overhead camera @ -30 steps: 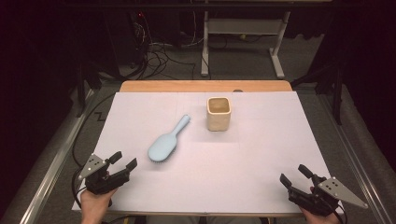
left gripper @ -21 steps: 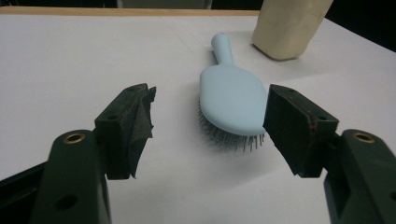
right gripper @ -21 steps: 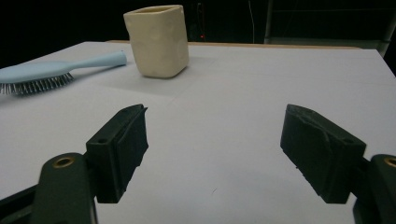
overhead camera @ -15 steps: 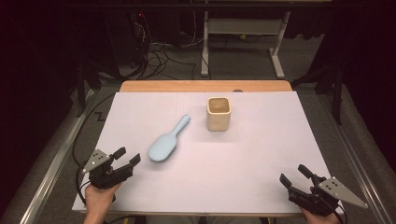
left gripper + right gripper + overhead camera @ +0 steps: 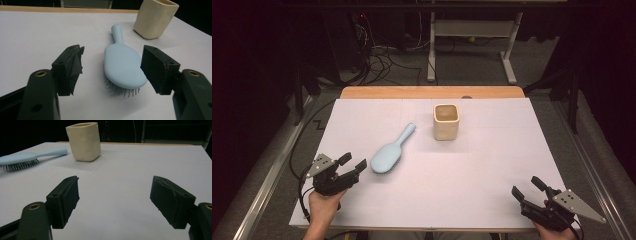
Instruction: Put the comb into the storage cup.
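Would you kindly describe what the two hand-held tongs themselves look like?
Both are black. The left tongs and right tongs each carry a grey three-cornered plate with small holes. Each has two blocky black pads on arms with brass-ringed holes. A black cable trails from the left one.

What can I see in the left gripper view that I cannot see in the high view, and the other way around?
The left gripper view alone gives the metal bristles under the head of the light blue hairbrush, which lies bristles down, framed between the left gripper's open jaws. The high view alone gives both hands, the right gripper open at the near right corner, and the floor with cables beyond the table. Both share the hairbrush, the cream square cup and the white table cover.
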